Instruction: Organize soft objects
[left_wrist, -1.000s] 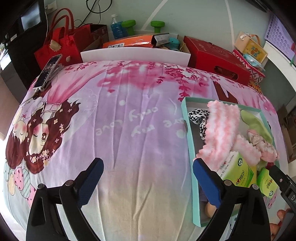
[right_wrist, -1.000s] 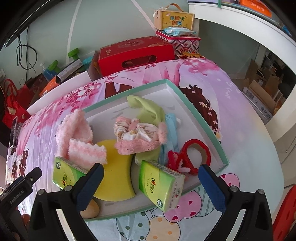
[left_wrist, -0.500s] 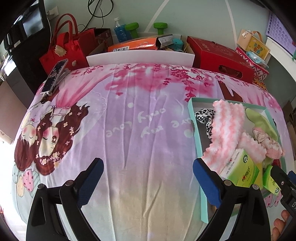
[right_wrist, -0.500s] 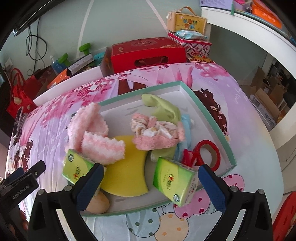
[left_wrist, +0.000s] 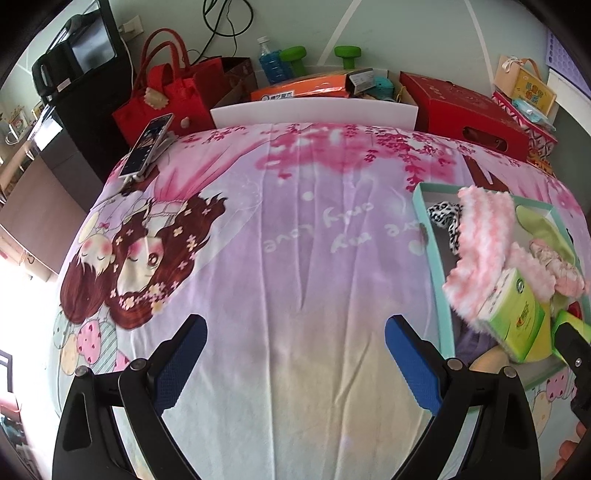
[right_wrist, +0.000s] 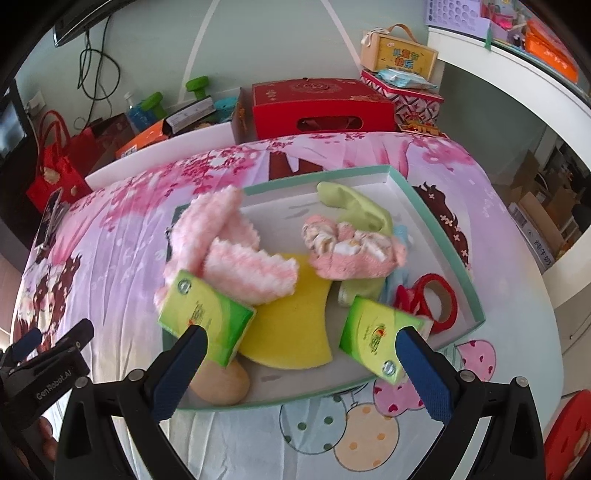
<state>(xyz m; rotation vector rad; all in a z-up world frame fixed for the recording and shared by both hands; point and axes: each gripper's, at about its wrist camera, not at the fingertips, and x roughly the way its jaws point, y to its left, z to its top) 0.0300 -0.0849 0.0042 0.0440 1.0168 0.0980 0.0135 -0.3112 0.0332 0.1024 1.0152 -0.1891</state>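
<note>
Left gripper (left_wrist: 295, 339): wide open, empty, hovering over bare printed sheet (left_wrist: 295, 240). Drawn back and swung leftward over the last second, so that the teal tray (left_wrist: 432, 236) now sits further toward the right edge of the left wrist view. Phone (left_wrist: 147, 144) on its stand at the far left corner, well apart.

Right gripper (right_wrist: 301, 339): also wide open, holding nothing, turned a little leftward, with its tips now overlapping two green tissue packs (right_wrist: 203, 314) in the right wrist view; contact not evident.

Tray contents unchanged in arrangement:
- pink fuzzy socks (right_wrist: 221, 236) at the left, draped onto one pack
- yellow sponge (right_wrist: 295, 325) in the middle
- pink frilly bundle (right_wrist: 354, 251) over a green sock (right_wrist: 354, 206)
- red tape roll (right_wrist: 439, 295) by the right wall

Nothing lifted or set down, then; only the grippers repositioned. Fits a heap waiting to be sorted as well as things gathered in.

Broad open sheet left of the tray. Tray walls low, yet likely to catch a sliding finger. Sheet falling away close at the right.
</note>
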